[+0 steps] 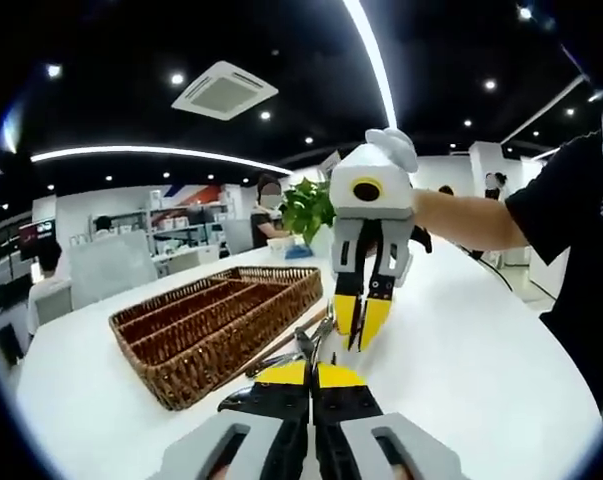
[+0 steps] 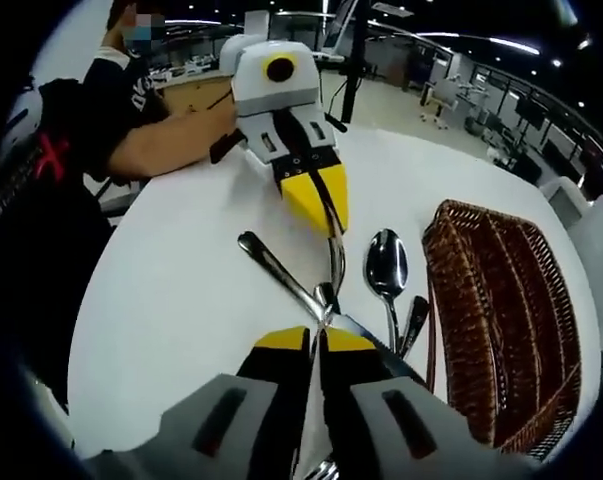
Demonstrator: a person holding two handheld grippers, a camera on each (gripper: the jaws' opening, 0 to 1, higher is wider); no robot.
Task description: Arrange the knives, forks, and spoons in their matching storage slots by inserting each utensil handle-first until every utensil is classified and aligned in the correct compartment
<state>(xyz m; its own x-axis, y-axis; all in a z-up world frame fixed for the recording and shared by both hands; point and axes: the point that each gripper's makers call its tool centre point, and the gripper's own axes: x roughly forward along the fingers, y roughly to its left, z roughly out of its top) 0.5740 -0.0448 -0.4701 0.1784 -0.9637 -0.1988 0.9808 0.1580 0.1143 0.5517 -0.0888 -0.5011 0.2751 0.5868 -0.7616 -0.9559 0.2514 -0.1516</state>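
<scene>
Now shiny steel cutlery (image 2: 326, 290) heaped beside wicker tray (image 2: 501, 300).

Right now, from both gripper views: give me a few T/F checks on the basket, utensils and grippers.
1. The wicker basket already holds utensils. False: its compartments look empty.
2. A spoon lies bowl-up on the white table beside the basket. True.
3. The left gripper is wide open. False: its yellow fingers are closed on a utensil.
4. The right gripper is shut. True; it pinches the utensils.
5. A potted plant stands beyond the basket. True.
</scene>
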